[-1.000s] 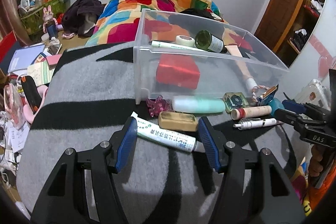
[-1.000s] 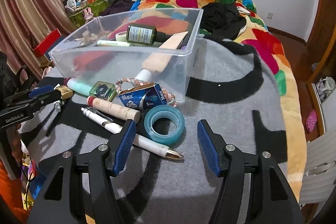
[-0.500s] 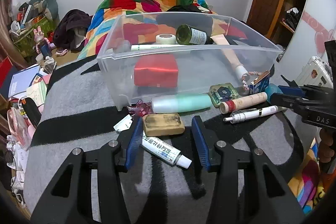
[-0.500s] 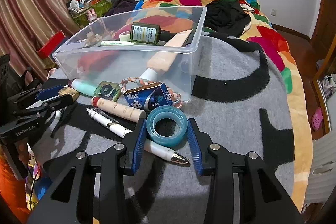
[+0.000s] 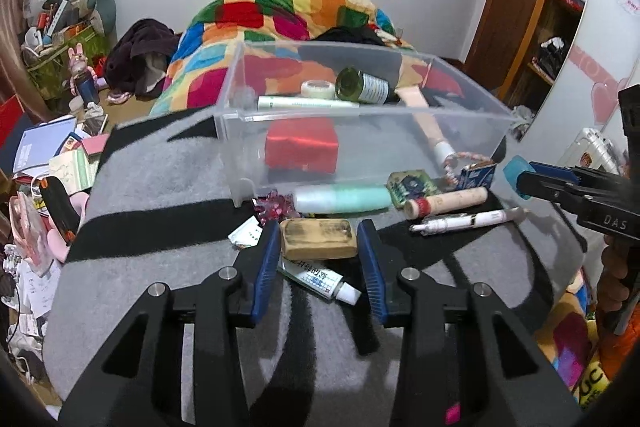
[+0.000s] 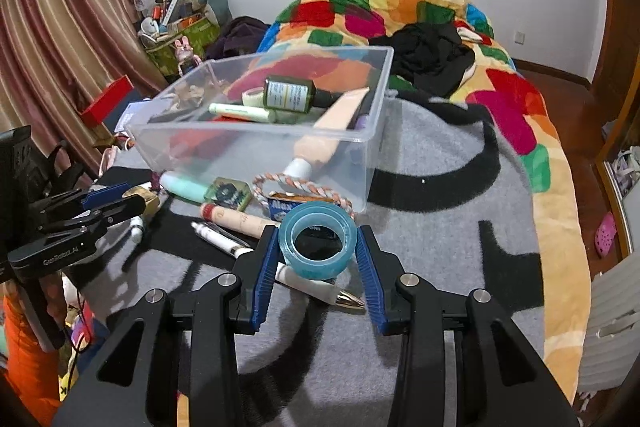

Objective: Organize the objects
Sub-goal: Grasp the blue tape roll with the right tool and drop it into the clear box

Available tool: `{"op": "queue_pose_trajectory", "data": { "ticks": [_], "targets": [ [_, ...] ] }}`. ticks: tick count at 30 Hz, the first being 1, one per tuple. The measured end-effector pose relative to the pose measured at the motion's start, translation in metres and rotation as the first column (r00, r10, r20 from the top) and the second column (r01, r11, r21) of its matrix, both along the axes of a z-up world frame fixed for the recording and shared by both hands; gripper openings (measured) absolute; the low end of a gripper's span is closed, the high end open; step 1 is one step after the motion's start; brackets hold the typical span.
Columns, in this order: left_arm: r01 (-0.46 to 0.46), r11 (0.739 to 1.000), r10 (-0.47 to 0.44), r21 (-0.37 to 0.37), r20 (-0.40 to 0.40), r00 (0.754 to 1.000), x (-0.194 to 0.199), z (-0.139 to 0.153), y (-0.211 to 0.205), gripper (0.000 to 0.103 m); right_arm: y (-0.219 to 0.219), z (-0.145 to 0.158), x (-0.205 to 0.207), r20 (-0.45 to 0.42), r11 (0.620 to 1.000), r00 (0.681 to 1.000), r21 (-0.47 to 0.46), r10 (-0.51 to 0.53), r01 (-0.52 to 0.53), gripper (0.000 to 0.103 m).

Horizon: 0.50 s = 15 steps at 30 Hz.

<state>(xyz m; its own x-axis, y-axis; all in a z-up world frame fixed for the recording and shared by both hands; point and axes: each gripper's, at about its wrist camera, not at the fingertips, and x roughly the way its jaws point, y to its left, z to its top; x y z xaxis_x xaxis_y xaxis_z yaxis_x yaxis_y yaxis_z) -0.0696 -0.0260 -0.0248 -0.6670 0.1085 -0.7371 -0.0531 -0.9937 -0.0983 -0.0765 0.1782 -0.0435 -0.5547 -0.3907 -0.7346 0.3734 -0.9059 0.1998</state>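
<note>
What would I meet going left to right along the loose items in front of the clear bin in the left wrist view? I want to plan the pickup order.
Pink hair clip → mint green bottle → green hexagonal box → tan tube with the red cap → blue carton.

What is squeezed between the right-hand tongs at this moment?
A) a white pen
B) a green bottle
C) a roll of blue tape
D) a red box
C: in the right wrist view the roll of blue tape sits lifted between the blue pads of the right tongs, with the white pen lying on the blanket below it.
</note>
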Motion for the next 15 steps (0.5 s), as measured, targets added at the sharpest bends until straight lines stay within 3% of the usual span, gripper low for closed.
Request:
{"op": "queue_pose_trajectory", "data": {
  "ticks": [1,2,9,10,12,14,15],
  "targets": [
    [0.004,1.000,-0.004,0.002,-0.008,1.000,0.001,0.004,0.001,0.017,-0.001,0.003,0.001,-0.006,1.000,1.000,-0.002,0.003,-0.003,0.036],
    [0.012,1.000,-0.012,0.012,-0.005,1.000,0.000,0.007,0.000,0.013,-0.002,0.005,0.001,-0.012,1.000,1.000,-0.003,0.005,-0.005,0.036],
    [0.024,0.999,-0.021,0.032,-0.066,0.998,0.002,0.029,0.001,0.013,-0.010,0.021,0.002,-0.057,1.000,0.998,-0.011,0.023,-0.024,0.036],
    [0.026,0.999,-0.024,0.033,-0.069,0.997,0.002,0.030,0.000,0.015,-0.011,0.022,0.002,-0.061,1.000,0.998,-0.012,0.026,-0.027,0.036],
    [0.026,1.000,-0.025,0.018,-0.055,0.998,0.002,0.027,-0.002,0.028,-0.012,0.025,0.001,-0.068,1.000,0.997,-0.015,0.027,-0.028,0.036],
    [0.021,1.000,-0.020,0.007,-0.044,0.999,0.002,0.022,-0.003,0.049,-0.013,0.028,-0.001,-0.074,0.999,0.997,-0.020,0.026,-0.028,0.036],
    [0.022,1.000,-0.022,0.009,-0.032,0.999,0.000,0.017,-0.004,0.051,-0.013,0.030,-0.004,-0.078,0.999,0.997,-0.023,0.024,-0.026,0.036]
  ]
}}
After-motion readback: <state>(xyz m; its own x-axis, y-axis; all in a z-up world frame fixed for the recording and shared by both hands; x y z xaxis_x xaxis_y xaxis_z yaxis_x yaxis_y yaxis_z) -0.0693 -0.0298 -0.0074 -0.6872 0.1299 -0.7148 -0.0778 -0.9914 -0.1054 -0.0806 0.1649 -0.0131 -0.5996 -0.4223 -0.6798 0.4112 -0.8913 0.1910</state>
